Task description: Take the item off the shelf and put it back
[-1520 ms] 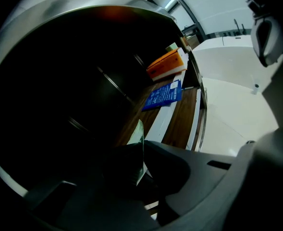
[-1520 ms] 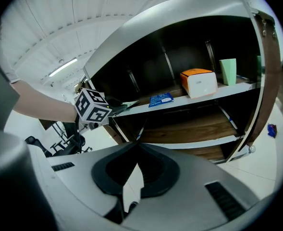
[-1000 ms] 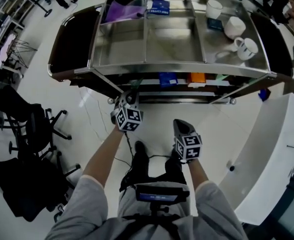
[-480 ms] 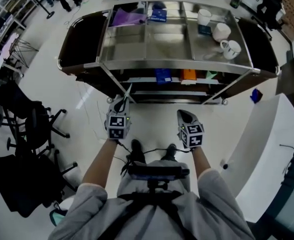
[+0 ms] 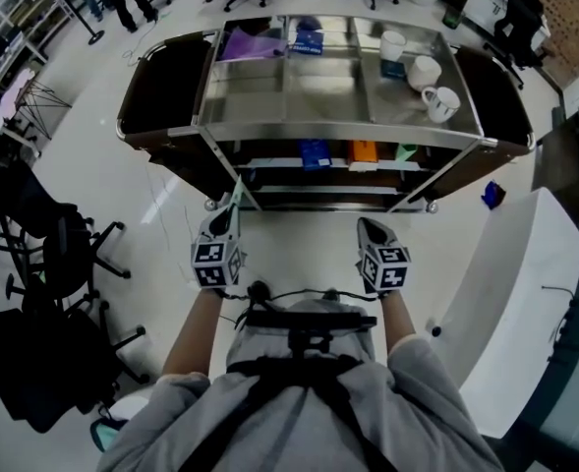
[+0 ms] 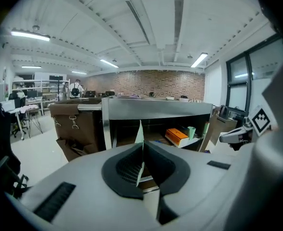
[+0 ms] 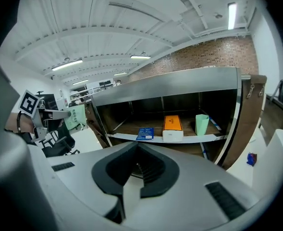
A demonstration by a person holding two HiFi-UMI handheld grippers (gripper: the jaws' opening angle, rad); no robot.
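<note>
Left claw [image 6: 142, 148] is clamped on the thin green card [image 6: 140, 133]. We hold it clear of the shelf unit [image 5: 338, 134], edge-on, with its long axis running forward and up toward the front rail. Right claw [image 7: 135, 170] is closed and empty. Bare floor [image 5: 299, 229] lies between us and the shelf edge; the chair [image 5: 68, 249] is well to the left.

A thin, pale green packet [image 6: 140, 133] stood upright and edge-on, pinched between the closed jaws of the left gripper [image 5: 227, 218], held off the shelf [image 5: 279, 162] and out in front of it.
</note>
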